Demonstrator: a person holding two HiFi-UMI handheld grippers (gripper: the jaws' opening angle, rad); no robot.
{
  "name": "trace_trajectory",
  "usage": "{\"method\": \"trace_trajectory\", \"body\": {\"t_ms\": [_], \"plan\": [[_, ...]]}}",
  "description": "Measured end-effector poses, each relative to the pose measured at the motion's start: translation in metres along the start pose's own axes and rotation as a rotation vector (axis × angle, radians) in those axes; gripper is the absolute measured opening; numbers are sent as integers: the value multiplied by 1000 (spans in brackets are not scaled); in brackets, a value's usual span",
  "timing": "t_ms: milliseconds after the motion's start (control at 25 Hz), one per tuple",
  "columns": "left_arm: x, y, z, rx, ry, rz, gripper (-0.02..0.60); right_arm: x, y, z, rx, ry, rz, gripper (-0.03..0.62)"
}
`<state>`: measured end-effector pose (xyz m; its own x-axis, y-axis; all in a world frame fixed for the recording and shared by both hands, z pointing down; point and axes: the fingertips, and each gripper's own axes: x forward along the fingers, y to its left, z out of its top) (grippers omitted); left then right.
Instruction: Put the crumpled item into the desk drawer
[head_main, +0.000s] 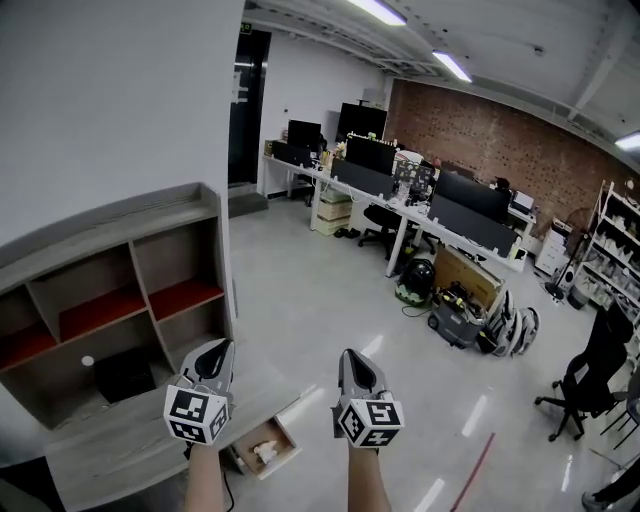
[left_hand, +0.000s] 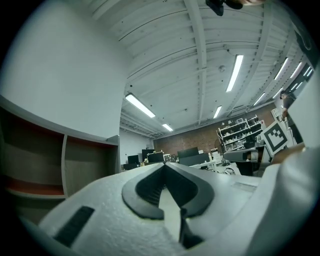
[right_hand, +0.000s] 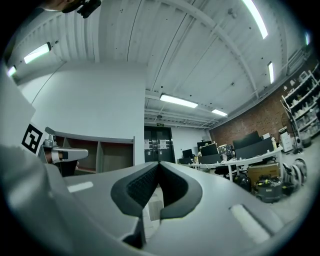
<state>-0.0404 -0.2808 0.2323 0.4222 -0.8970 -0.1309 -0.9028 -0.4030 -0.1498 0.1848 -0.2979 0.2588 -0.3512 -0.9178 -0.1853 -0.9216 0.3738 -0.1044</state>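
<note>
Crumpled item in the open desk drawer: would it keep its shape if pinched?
The crumpled item looks like wadded white paper or tissue, so it is probably light and apt to squash when pinched. Its lumpy outline suggests it would not roll. It shows small here, so the material is a guess.

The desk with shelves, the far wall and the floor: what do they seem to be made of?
The desk is probably laminated board, matt grey with wood-grain streaks; whether it is real wood I cannot tell. The far wall looks like bare reddish brick, rough, with its courses showing. The floor is smooth, glossy and pale grey with bright reflections, perhaps coated concrete.
</note>
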Motion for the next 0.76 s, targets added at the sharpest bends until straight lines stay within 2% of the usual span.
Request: {"method": "trace_trajectory", "body": {"t_ms": [600,760], "plan": [[-15,-2,-1,-8,4,-6,2,-5,18,-3,-21,24,24,11],[-21,-2,2,-5,9,-4,2,-7,27,-2,-70,43,30,11]]}}
